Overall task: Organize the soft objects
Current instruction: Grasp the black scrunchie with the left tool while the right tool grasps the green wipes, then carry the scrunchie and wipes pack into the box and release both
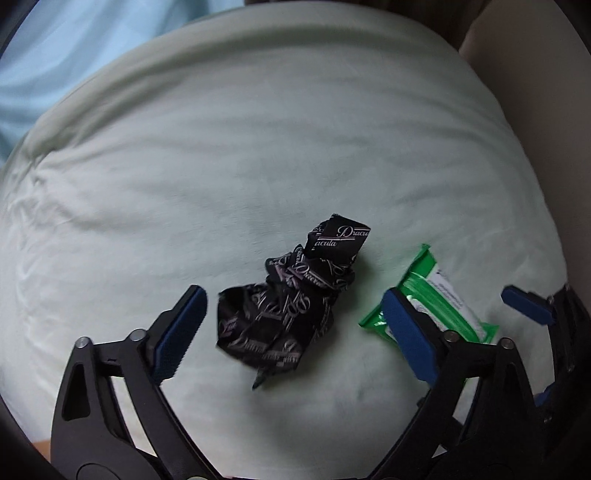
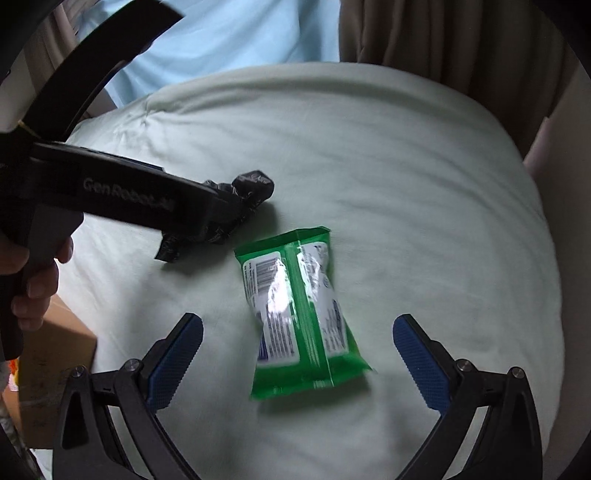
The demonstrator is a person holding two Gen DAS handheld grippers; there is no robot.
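A crumpled black cloth (image 1: 291,299) with white lettering lies on a pale green pillow (image 1: 258,147). My left gripper (image 1: 295,310) is open and hovers over it, one finger on each side. A green wipes pack (image 2: 299,314) lies to the right of the cloth, with its back label up. My right gripper (image 2: 299,339) is open and empty, fingers on either side of the pack's near end. In the left wrist view the pack (image 1: 439,299) is partly hidden behind my left gripper's right finger. In the right wrist view the cloth (image 2: 243,199) is partly hidden by the left gripper's body.
The pale green pillow (image 2: 406,166) fills both views. A cardboard box (image 2: 55,354) stands off its left edge. Light blue fabric (image 2: 229,33) and beige curtains (image 2: 443,40) lie behind it. The right gripper's finger (image 1: 528,304) shows at the right edge of the left wrist view.
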